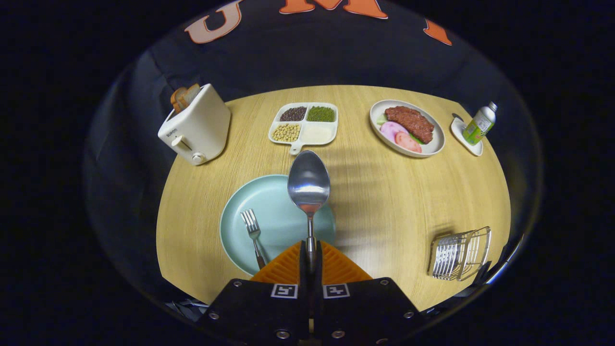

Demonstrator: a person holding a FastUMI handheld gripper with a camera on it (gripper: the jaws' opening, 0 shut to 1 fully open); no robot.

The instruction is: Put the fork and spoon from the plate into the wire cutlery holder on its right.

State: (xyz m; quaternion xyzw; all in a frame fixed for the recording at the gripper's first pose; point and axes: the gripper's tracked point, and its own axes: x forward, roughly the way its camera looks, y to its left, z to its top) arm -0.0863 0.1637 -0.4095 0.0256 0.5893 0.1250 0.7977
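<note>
My gripper [311,257] is shut on the handle of a steel spoon [308,182], both orange fingers [283,267] pressed against it. The spoon's bowl sticks out ahead of the fingers, lifted above the pale teal plate [276,230]. A steel fork [253,235] lies on the plate to the left of the spoon, its tines pointing away and its handle end hidden behind my left finger. The wire cutlery holder [460,254] stands to the right of the plate near the table's front edge, with nothing visible inside.
On the round wooden table [384,202], a cream toaster [196,127] with bread stands far left. A white divided tray [304,126] of beans sits beyond the plate. A white plate of meat and vegetables [407,128] and a small bottle [479,124] on a white dish are far right.
</note>
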